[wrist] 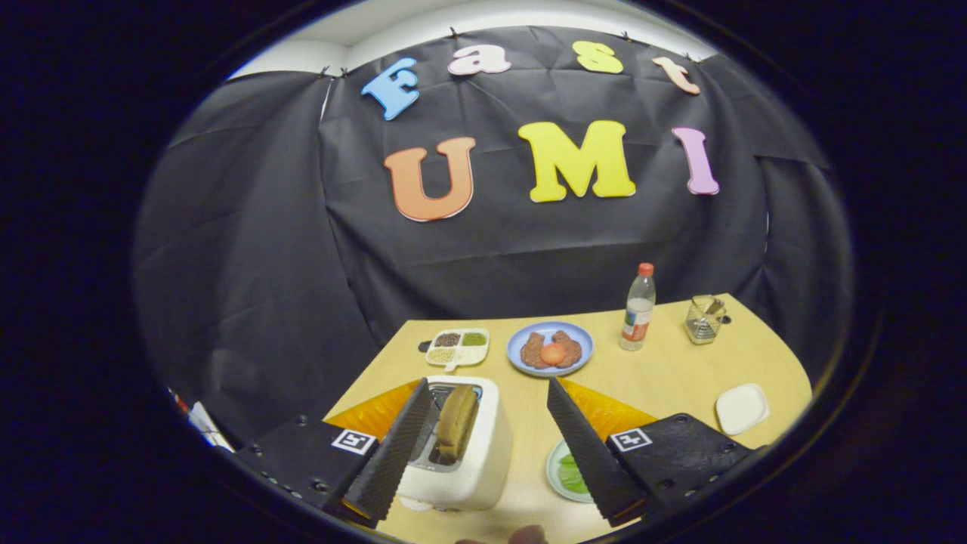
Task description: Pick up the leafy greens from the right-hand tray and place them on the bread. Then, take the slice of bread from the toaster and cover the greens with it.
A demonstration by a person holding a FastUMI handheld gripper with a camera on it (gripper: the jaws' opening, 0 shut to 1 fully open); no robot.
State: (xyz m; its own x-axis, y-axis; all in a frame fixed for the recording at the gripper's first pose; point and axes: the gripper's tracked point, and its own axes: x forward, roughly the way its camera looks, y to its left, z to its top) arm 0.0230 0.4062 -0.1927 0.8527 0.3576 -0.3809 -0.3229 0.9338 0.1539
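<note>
My gripper [487, 381] is open and holds nothing, hanging above the near part of the wooden table [665, 370]. A white toaster [472, 453] stands just ahead of the left finger, with a brown slice of bread [457, 423] upright in its slot. The leafy greens [571, 476] lie on a small pale plate [554, 472] beside the toaster, partly hidden behind the right finger. Beyond the fingertips sits a blue plate [550, 370] with brown bread pieces [532, 349] and a round orange-red piece [553, 353] on top.
A divided white tray [457, 347] of grains lies left of the blue plate. A clear bottle [638, 308] with a red cap and a wire holder [704, 319] stand at the back right. A small white dish [742, 408] sits near the right edge.
</note>
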